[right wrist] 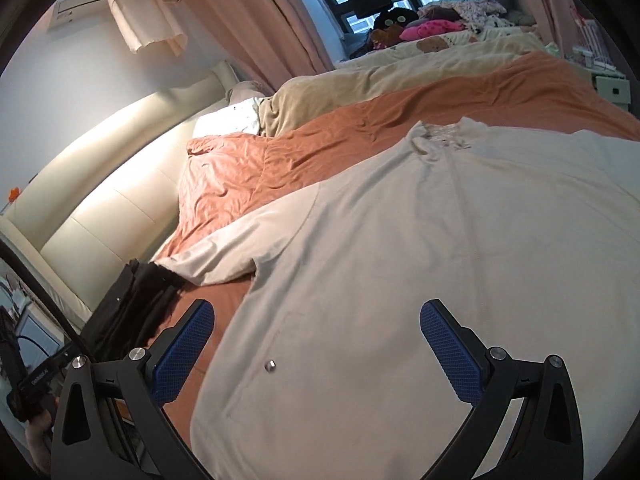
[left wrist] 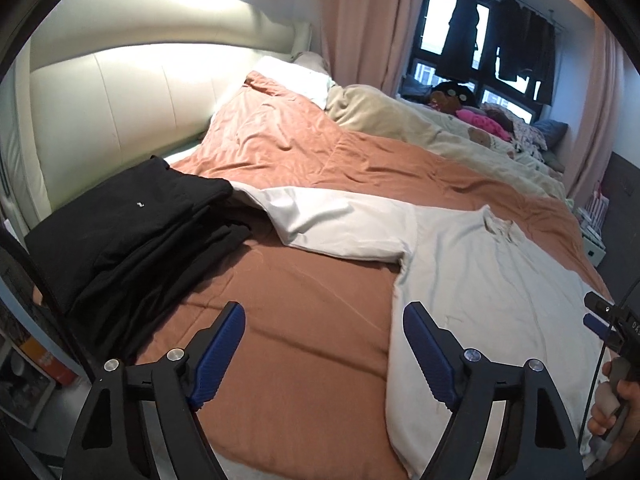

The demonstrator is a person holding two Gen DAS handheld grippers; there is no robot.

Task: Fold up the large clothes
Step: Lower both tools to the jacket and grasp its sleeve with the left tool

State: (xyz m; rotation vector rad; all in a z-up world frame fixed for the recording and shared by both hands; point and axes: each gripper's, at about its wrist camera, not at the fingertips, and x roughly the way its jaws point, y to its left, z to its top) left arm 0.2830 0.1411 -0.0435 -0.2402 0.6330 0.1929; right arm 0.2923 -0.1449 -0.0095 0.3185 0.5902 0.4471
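A pale grey shirt [left wrist: 480, 280] lies spread flat, front up, on the rust-orange duvet [left wrist: 300, 320] of a bed, its collar [left wrist: 498, 222] pointing to the far side and one sleeve [left wrist: 332, 220] stretched out to the left. At far left, a stack of folded black clothes [left wrist: 132, 232] sits near the cream padded headboard [left wrist: 120, 96], the sleeve's cuff touching the stack's edge. The left tool [left wrist: 324, 344] hovers with its blue pads spread wide, above the duvet just beside the shirt's left hem, holding nothing. Right of it, the right tool [right wrist: 316, 344] is also spread, poised over the shirt's lower body near a small metal snap [right wrist: 271, 366], empty. Farther back, a beige blanket [left wrist: 400, 120] and a white pillow [left wrist: 296, 76] lie across the bed, with soft toys [left wrist: 480, 120] piled near the window [left wrist: 488, 52] and pink curtains [left wrist: 360, 20].
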